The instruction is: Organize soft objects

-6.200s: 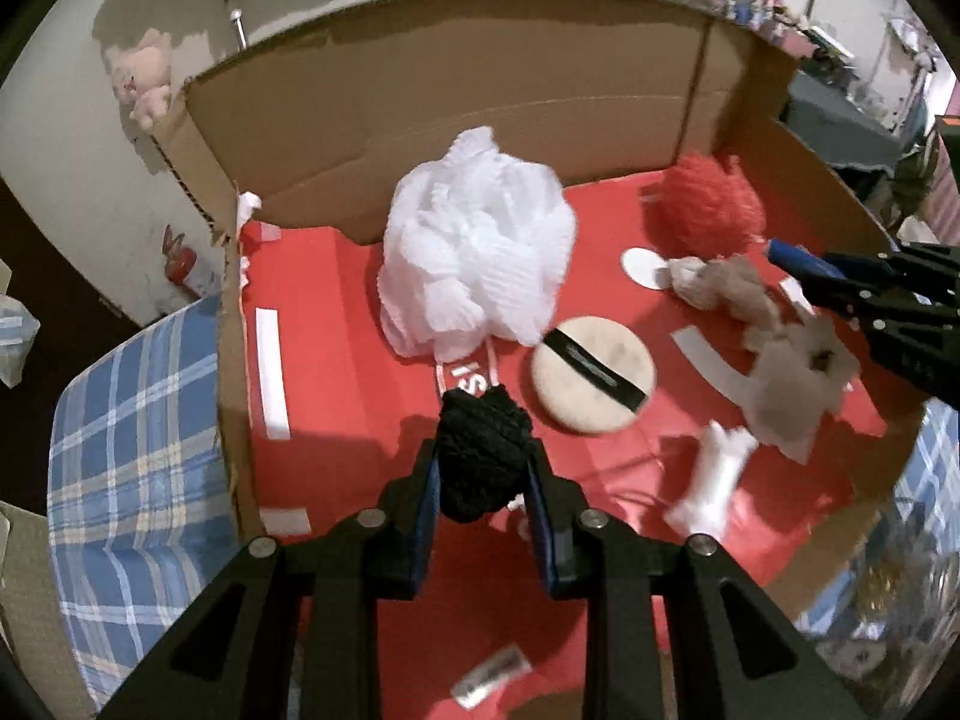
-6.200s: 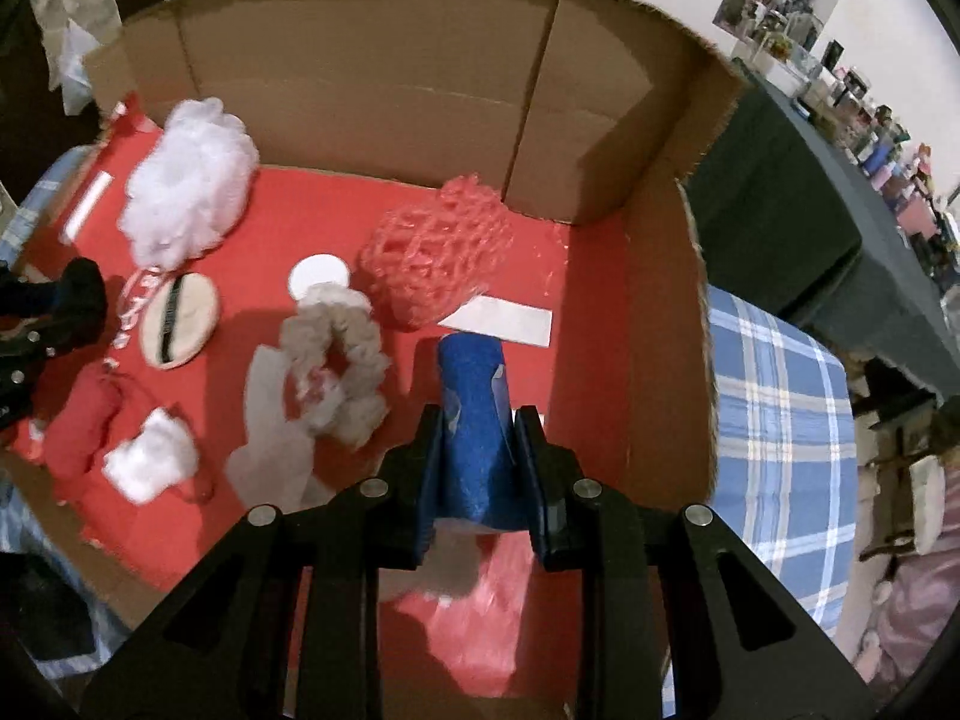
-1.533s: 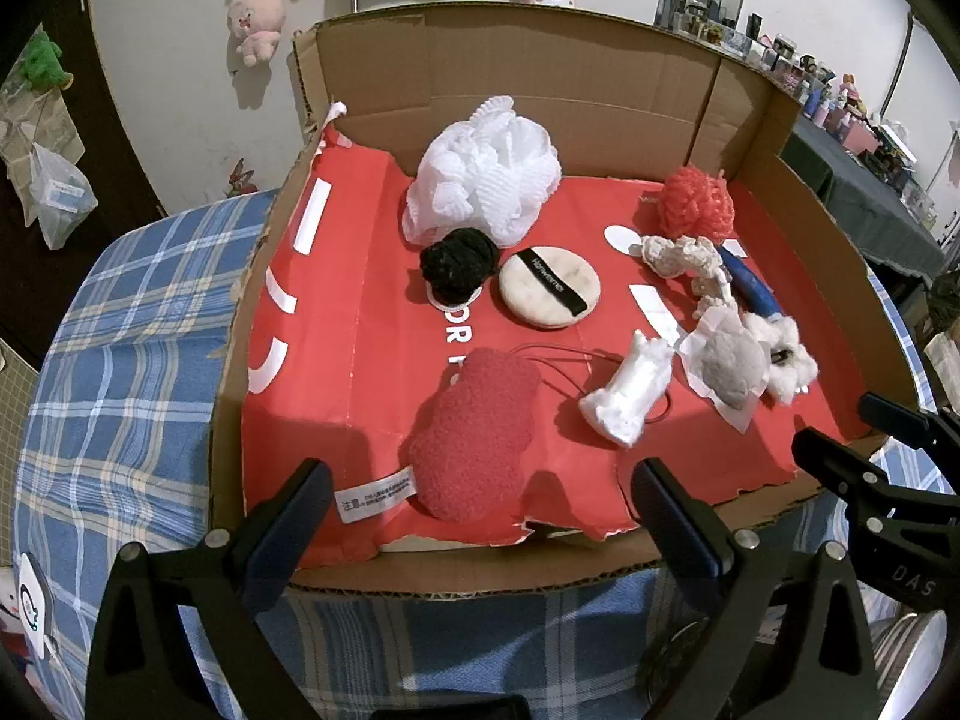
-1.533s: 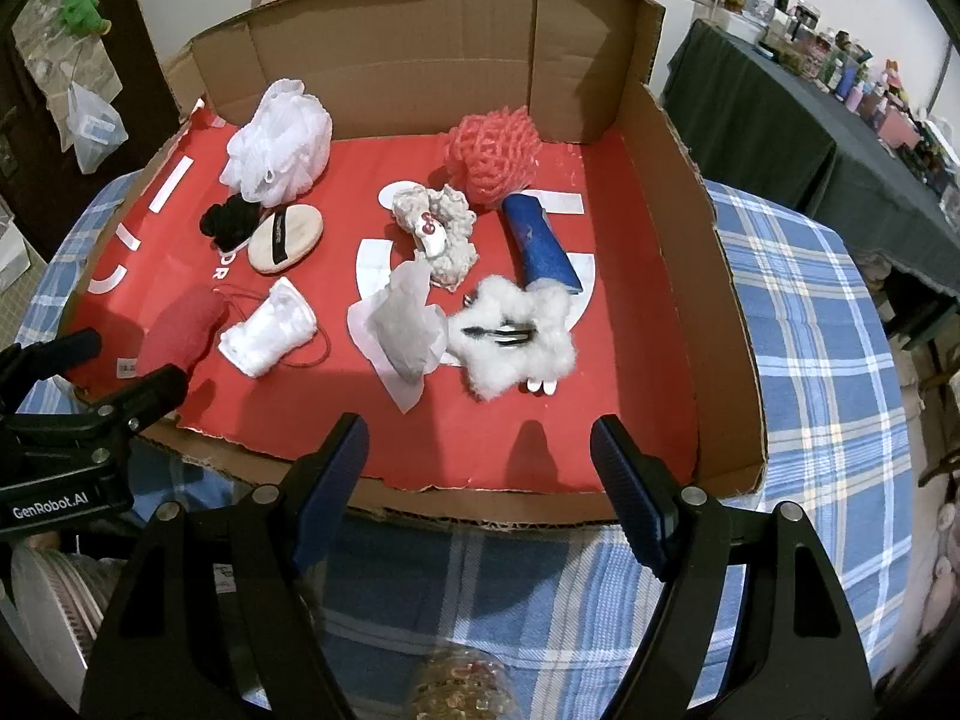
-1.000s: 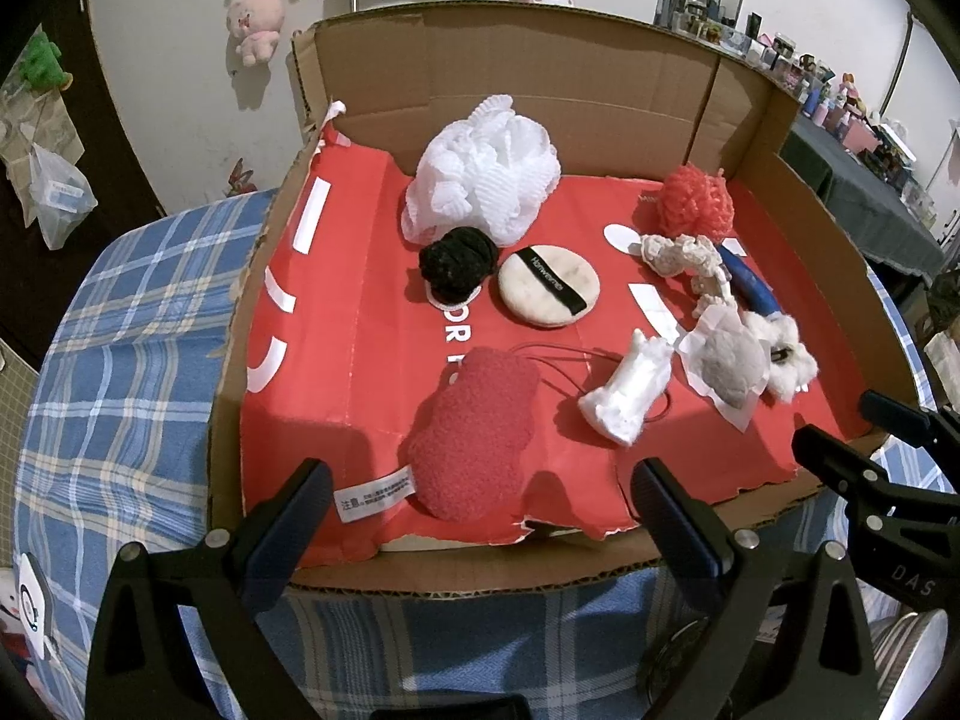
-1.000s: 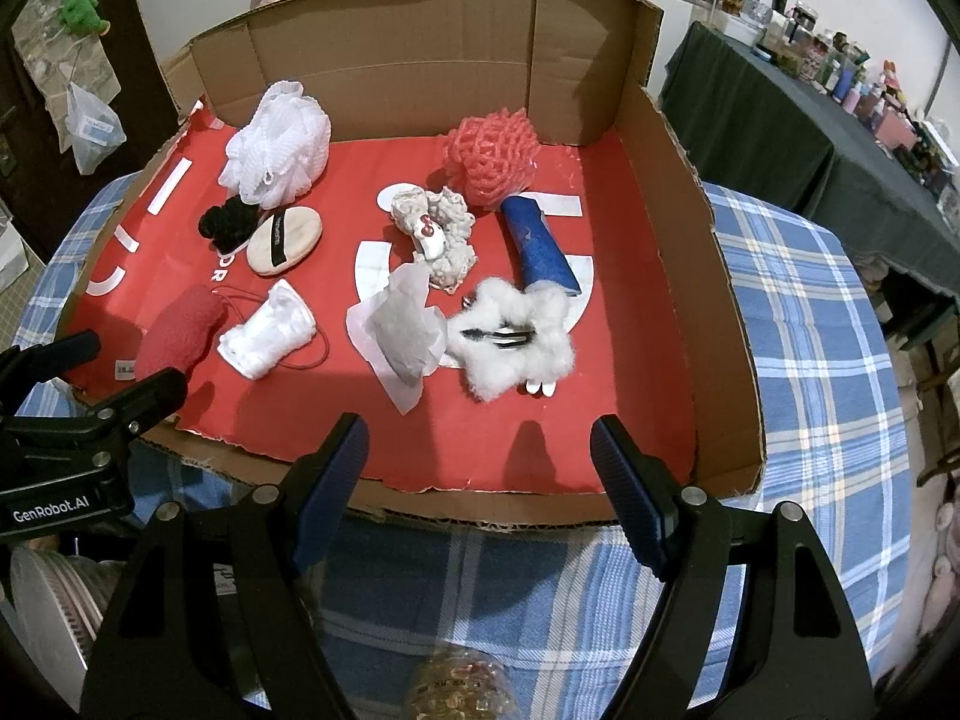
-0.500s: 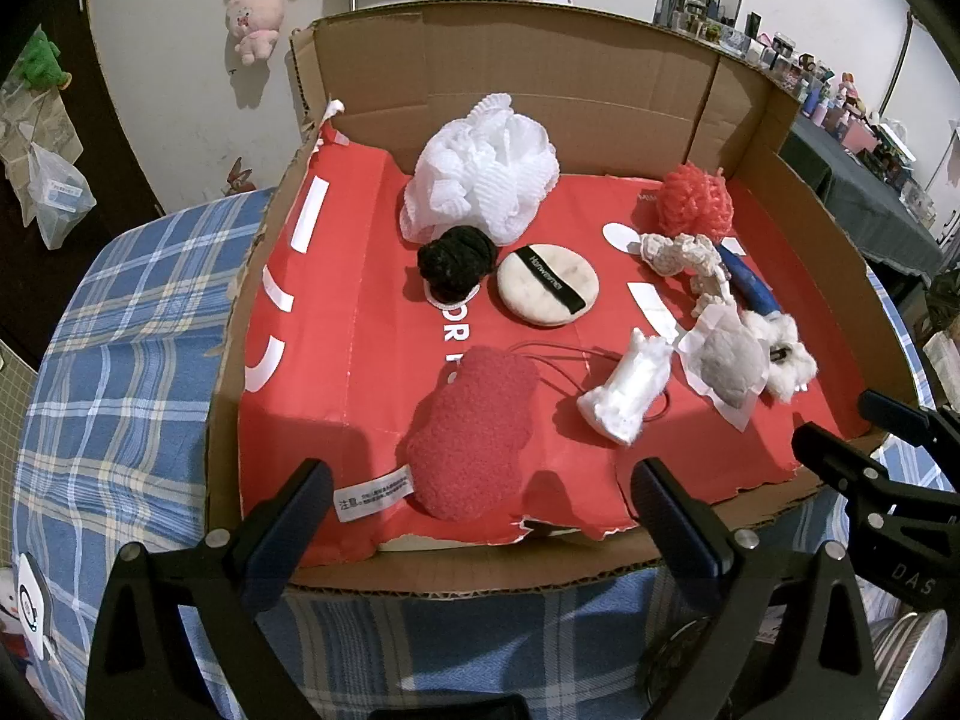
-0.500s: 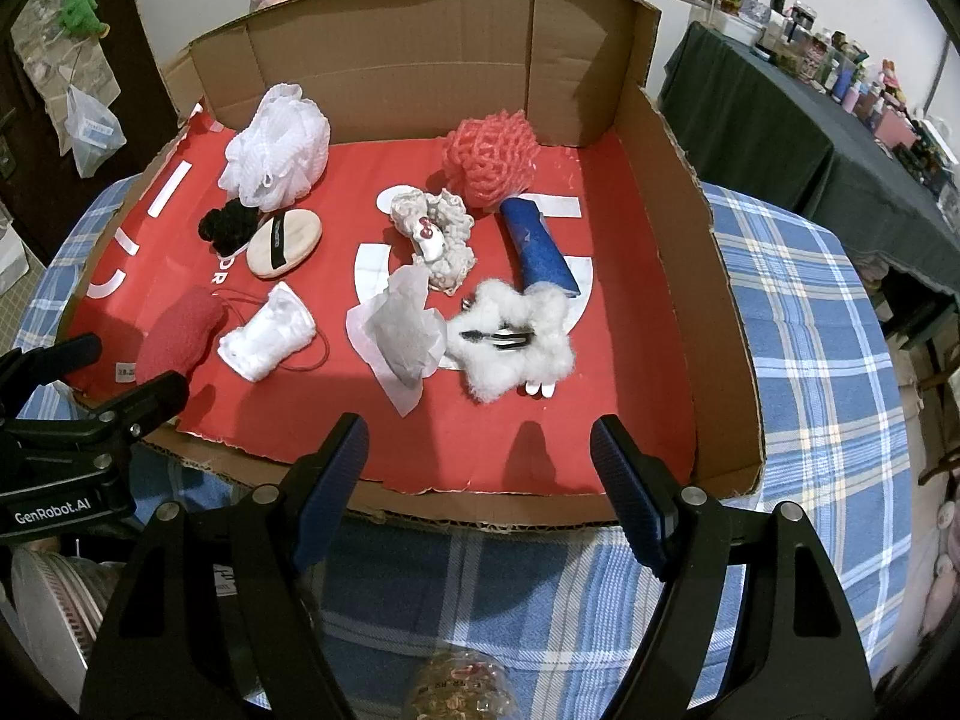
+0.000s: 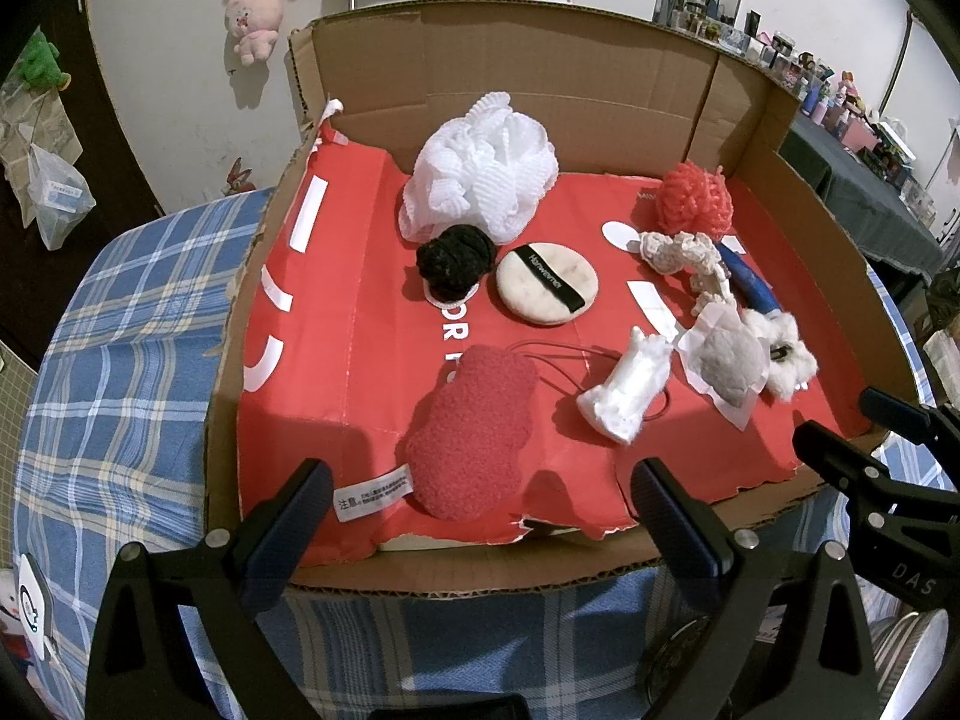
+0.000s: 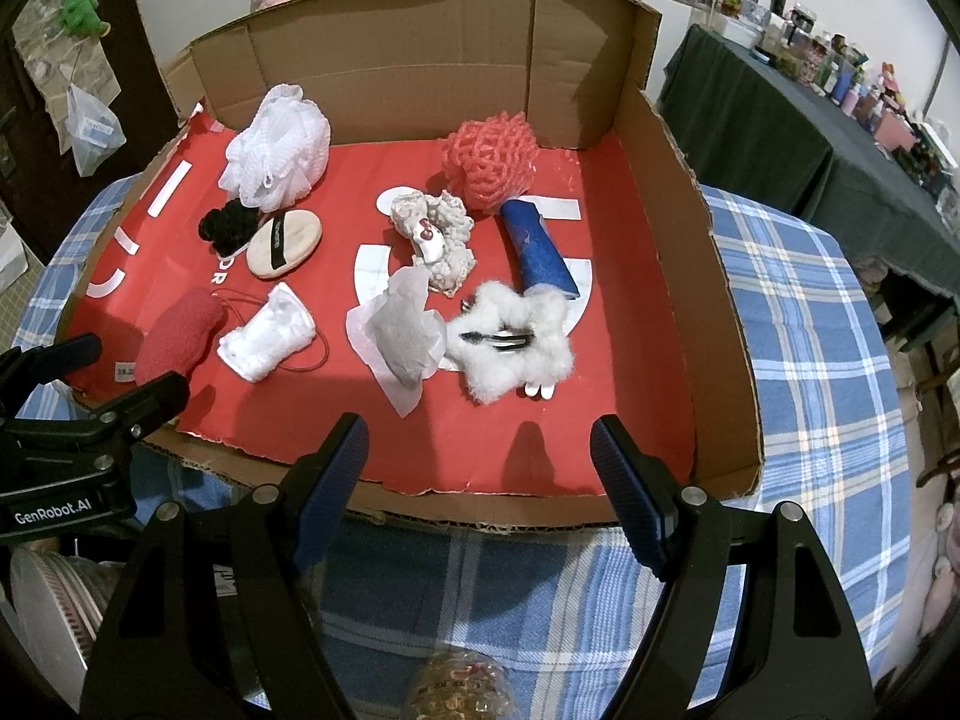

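Soft objects lie on the red floor of a cardboard box (image 9: 600,90). A white mesh pouf (image 9: 480,174), black scrunchie (image 9: 453,261), round beige puff (image 9: 546,291), red plush pad (image 9: 474,426) and white pouch (image 9: 627,393) lie left. A red mesh pouf (image 10: 489,156), cream scrunchie (image 10: 435,234), blue roll (image 10: 537,246), grey tissue bundle (image 10: 402,330) and white fluffy clip (image 10: 513,348) lie right. My left gripper (image 9: 474,498) and right gripper (image 10: 477,450) are open, empty, at the box's front edge.
The box stands on a blue plaid tablecloth (image 10: 828,360). Its tall walls close the back (image 10: 420,42) and right side (image 10: 690,276); the front is low. A dark table with small items (image 10: 840,108) stands to the right. Plush toys hang on the wall (image 9: 255,18).
Six seconds ago the left gripper held the black scrunchie and the right held the blue roll inside the box. Both now lie in the box; the grippers are open and drawn back. Nothing moved in the last second.
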Tool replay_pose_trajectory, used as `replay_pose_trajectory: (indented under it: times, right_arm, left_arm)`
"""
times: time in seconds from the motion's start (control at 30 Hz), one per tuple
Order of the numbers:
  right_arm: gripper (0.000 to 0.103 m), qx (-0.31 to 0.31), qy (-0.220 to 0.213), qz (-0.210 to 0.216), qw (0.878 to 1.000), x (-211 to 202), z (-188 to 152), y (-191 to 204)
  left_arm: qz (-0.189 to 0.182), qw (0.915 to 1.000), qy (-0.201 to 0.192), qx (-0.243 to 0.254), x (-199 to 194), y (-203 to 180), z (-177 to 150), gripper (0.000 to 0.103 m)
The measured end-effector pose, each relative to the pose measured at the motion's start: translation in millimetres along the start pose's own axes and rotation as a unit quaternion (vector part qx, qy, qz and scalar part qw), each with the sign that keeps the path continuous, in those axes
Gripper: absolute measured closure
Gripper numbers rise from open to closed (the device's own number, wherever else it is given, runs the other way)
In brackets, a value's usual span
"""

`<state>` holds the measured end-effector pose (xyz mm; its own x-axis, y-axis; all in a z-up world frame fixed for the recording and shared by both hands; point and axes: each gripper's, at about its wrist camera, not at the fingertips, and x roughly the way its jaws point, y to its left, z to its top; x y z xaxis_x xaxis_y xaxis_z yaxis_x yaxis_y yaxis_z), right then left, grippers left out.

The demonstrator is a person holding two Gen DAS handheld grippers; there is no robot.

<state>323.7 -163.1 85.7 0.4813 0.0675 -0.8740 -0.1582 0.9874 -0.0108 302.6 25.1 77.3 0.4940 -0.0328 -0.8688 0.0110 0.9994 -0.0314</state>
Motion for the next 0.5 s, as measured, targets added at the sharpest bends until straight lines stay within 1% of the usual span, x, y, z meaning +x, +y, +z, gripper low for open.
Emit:
replay_pose_trajectory:
  times: [0.33, 0.5]
  right_arm:
    - [0.027, -0.003, -0.001, -0.002, 1.000, -0.6, -0.5, 0.7]
    - [0.027, -0.007, -0.001, 0.000, 1.000, -0.7, 0.7, 1.3]
  left_arm:
    - [0.000, 1.0000, 0.002, 0.001, 1.1, -1.1, -0.2, 0.002]
    - [-0.002, 1.0000, -0.003, 0.004, -0.3, -2.7, -1.5, 0.002]
